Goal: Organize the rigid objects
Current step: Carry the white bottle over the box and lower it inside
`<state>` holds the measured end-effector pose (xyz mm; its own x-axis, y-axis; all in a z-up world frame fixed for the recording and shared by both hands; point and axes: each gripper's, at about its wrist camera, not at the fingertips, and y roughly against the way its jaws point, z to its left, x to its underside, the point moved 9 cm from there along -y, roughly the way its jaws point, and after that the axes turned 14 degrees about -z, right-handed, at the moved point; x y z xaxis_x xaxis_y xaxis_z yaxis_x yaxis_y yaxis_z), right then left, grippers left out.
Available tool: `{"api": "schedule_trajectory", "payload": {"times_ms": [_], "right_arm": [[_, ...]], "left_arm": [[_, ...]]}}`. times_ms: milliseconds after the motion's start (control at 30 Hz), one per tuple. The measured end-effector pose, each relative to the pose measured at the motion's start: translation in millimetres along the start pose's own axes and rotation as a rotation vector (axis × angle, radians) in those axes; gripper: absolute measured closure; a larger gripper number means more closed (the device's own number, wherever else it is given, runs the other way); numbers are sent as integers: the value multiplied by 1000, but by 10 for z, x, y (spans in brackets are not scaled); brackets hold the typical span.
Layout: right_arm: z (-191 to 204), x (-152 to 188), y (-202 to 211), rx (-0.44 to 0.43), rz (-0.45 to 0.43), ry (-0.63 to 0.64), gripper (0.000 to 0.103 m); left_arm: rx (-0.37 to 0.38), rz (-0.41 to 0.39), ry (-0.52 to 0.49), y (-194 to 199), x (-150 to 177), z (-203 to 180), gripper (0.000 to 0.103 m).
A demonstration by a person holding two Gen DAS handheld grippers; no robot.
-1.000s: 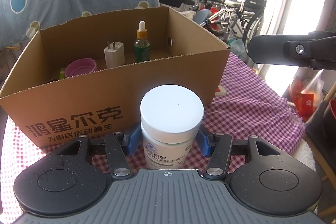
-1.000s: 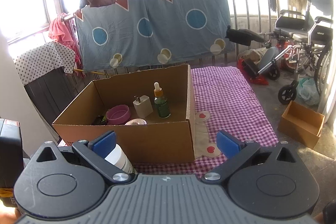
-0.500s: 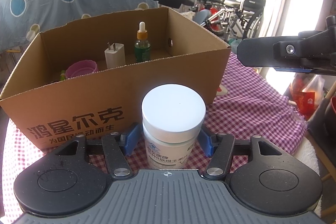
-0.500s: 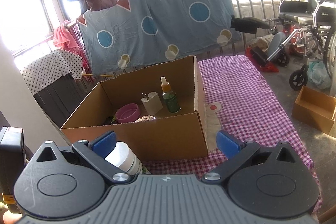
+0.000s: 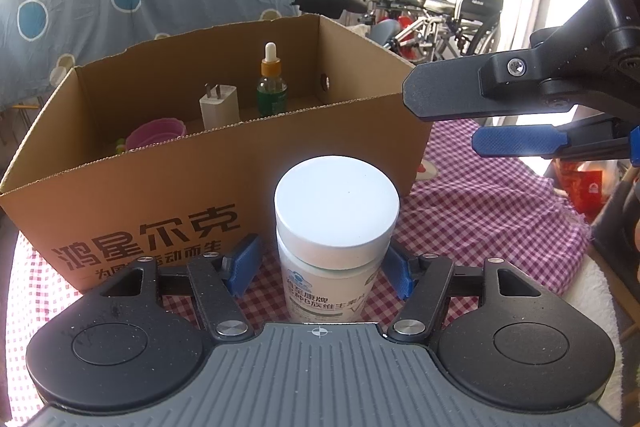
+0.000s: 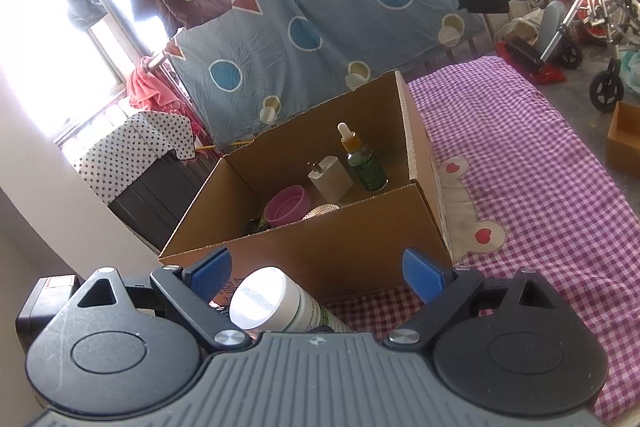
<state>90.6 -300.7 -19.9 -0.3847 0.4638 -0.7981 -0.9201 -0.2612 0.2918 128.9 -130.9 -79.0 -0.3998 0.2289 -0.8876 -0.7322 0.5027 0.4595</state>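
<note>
The white-lidded jar stands on the checked cloth just near the cardboard box — the left tool is opening, pads clear of it. The right tool, wide but closing, holds nothing. Judged step: handover; next, right tool grips the jar.

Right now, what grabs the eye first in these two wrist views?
The white-lidded jar stands on the checked cloth between the left gripper's opening jaws, neither blue pad visibly touching it. Behind it, the open cardboard box holds a dropper bottle, a white charger and a pink bowl. The right gripper juts in from the right edge, empty, jaws closing.
</note>
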Motion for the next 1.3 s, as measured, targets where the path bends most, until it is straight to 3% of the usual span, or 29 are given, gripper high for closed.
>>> {"api": "schedule_trajectory", "payload": {"times_ms": [300, 467, 600, 1000, 1300], "right_arm": [[34, 258, -273, -42, 103, -78, 39], [51, 323, -340, -79, 131, -115, 45], [92, 316, -330, -107, 137, -126, 57], [268, 187, -151, -131, 105, -85, 57], [806, -385, 156, -244, -8, 29, 57]], "left_arm": [[19, 4, 3, -88, 67, -33, 48], [9, -5, -13, -90, 61, -50, 49], [6, -3, -16, -73, 59, -54, 50], [-5, -36, -40, 189, -113, -134, 50], [-47, -149, -119, 631, -787, -218, 50]]}}
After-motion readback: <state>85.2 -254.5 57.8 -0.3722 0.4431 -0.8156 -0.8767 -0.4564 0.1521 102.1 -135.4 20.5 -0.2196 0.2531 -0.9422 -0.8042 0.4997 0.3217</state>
